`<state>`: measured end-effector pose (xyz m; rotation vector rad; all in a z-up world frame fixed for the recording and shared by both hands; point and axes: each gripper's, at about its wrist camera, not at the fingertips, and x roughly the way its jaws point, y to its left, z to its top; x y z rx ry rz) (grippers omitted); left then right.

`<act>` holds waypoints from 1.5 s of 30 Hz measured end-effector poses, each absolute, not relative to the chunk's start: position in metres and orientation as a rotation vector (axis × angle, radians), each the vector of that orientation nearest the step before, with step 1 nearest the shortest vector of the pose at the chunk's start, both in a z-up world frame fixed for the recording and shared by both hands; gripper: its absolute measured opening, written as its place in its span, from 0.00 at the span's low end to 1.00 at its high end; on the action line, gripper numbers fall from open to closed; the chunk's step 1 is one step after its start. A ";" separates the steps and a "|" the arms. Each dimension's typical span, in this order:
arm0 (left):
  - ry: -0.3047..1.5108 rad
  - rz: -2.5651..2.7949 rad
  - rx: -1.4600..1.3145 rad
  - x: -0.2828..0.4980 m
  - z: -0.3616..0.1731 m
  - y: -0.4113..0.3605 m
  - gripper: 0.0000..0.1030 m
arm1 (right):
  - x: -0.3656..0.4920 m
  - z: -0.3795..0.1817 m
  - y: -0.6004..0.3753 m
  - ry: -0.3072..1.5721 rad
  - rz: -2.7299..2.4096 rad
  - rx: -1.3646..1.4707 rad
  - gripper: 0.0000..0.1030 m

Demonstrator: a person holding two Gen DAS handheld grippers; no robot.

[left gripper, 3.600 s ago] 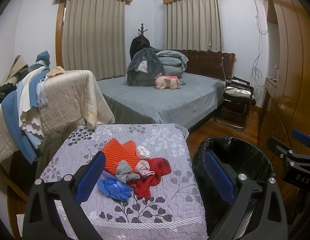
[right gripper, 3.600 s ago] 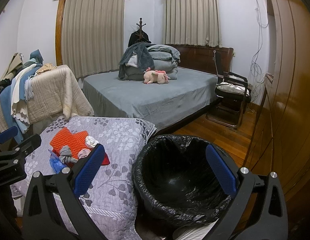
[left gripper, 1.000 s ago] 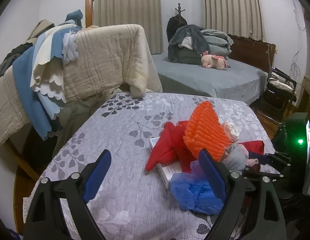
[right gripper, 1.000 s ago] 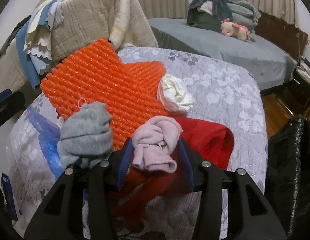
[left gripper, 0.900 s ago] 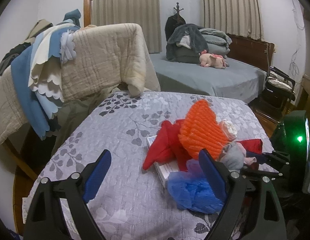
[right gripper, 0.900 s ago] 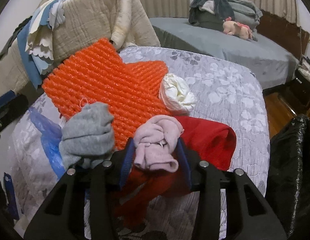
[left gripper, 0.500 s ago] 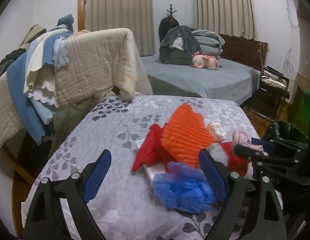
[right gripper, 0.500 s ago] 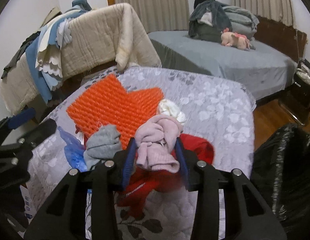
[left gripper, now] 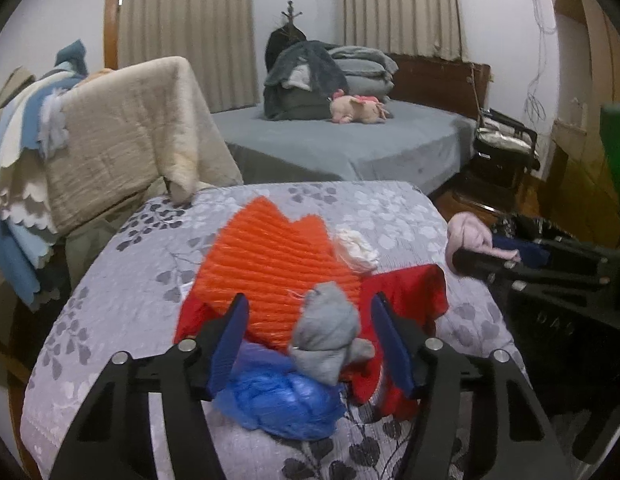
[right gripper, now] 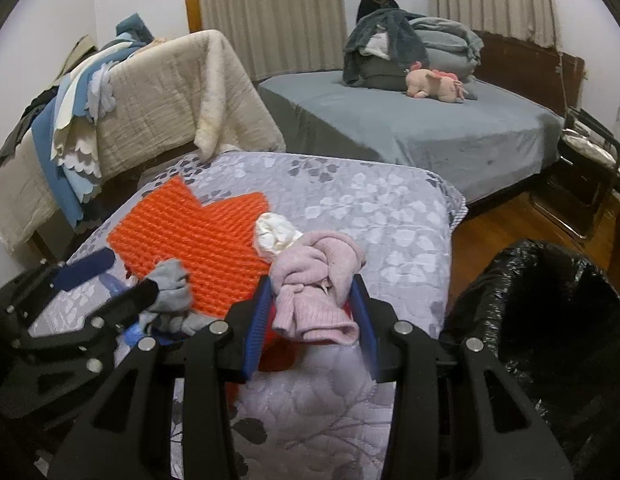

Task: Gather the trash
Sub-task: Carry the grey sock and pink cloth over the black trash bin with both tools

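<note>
My right gripper [right gripper: 312,312] is shut on a pink knitted sock [right gripper: 316,284] and holds it above the grey floral quilt [right gripper: 370,208]; the sock also shows in the left wrist view [left gripper: 470,238]. My left gripper [left gripper: 310,340] is open around a grey sock [left gripper: 326,332], its pads apart on either side of it. The grey sock lies on an orange knitted cloth [left gripper: 269,264], next to a blue plastic bag [left gripper: 277,404], a red cloth [left gripper: 406,296] and a white wad [left gripper: 358,248]. A black-lined trash bin [right gripper: 550,328] stands to the right.
A bed with folded blankets and a pink plush toy [right gripper: 434,84] stands behind. A beige blanket pile [right gripper: 157,96] drapes over furniture at the left. A black chair [right gripper: 586,168] and wooden floor [right gripper: 494,224] are at the right.
My right gripper has lifted the pink sock off the pile and drawn back towards the bin. My left gripper has moved in over the pile and narrowed around the grey sock.
</note>
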<state>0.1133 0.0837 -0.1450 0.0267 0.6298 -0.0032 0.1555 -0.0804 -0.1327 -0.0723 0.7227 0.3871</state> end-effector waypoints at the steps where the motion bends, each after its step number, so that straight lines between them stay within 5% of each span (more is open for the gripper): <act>1: 0.635 -0.004 0.032 0.116 -0.147 0.081 0.60 | 0.157 -0.133 -0.084 0.726 0.381 -0.065 0.37; 10: 0.691 -0.028 0.058 0.128 -0.163 0.076 0.38 | 0.159 -0.123 -0.103 0.731 0.330 -0.033 0.37; 17: 0.703 -0.041 0.056 0.131 -0.162 0.073 0.32 | 0.157 -0.107 -0.115 0.715 0.296 -0.024 0.37; 45: 0.586 -0.107 0.013 0.127 -0.080 0.040 0.30 | 0.129 -0.063 -0.144 0.655 0.241 -0.010 0.37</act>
